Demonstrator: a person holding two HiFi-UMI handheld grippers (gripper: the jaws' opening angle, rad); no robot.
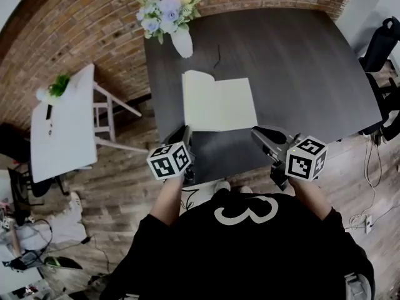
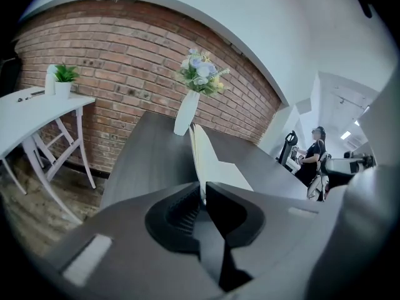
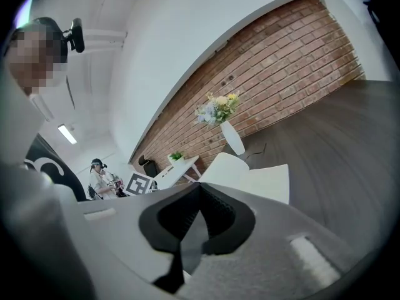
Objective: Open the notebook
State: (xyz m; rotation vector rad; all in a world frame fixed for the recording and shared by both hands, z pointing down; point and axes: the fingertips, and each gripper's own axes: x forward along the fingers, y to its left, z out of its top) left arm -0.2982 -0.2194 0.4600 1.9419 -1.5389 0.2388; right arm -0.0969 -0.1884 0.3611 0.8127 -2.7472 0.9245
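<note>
A cream-paged notebook [image 1: 228, 105] lies open on the dark table [image 1: 300, 67], its right half flat. Its left leaf [image 2: 197, 152] stands tilted up, with its near edge running into the jaws of my left gripper [image 1: 185, 133] at the notebook's near left corner. In the left gripper view those jaws [image 2: 204, 191] are closed to a thin slit with a white sliver of the leaf in it. My right gripper [image 1: 257, 133] hovers over the table's front edge, just off the near right corner of the notebook [image 3: 262, 180]. Its jaws [image 3: 199, 187] meet with nothing between them.
A white vase of flowers [image 1: 180, 39] stands at the table's far left, with a small dark cord [image 1: 217, 58] beside it. A white side table [image 1: 62, 130] with a potted plant stands to the left. A black chair [image 1: 382, 42] is at the right. A person [image 2: 311, 158] stands far off.
</note>
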